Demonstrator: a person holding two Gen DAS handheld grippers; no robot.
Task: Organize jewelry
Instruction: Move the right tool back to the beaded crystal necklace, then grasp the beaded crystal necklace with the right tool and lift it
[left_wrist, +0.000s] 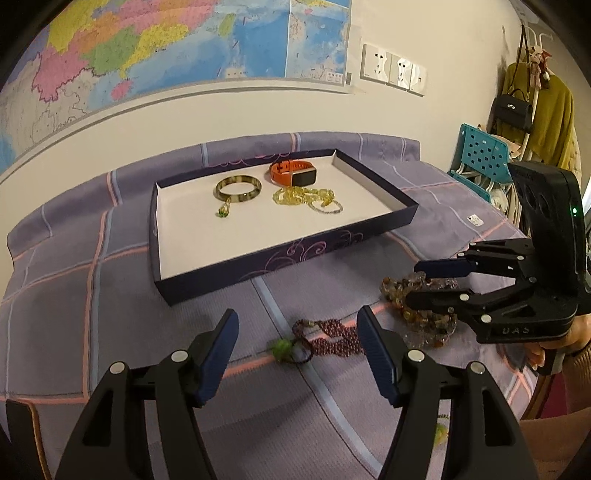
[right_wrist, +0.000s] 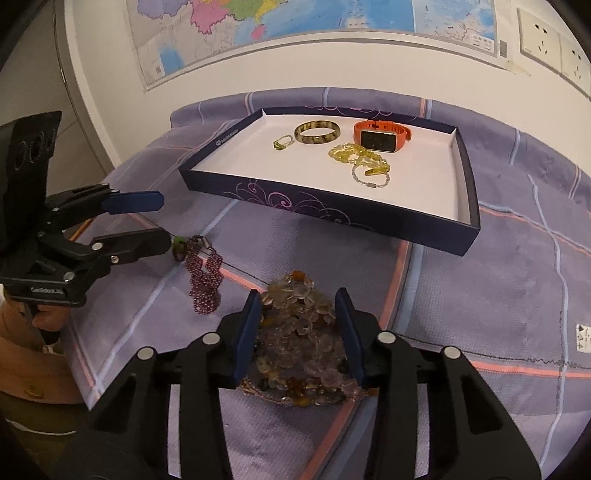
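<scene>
Picking up loose pieces for the tray (right_wrist: 469, 221): right gripper (right_wrist: 301, 332) jaws straddling the crystal pile (right_wrist: 299, 332), pads nearly touching, left gripper (left_wrist: 297, 345) jaws apart around the garnet strand (left_wrist: 328, 341); next, squeezing both and lifting.

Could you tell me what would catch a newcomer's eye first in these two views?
Probably the shallow tray at the back of the purple cloth, holding an orange watch, a bangle and yellow beads. Nearer, the right gripper straddles a heap of clear and amber beads, while the open left gripper hovers over a maroon bead strand.
</scene>
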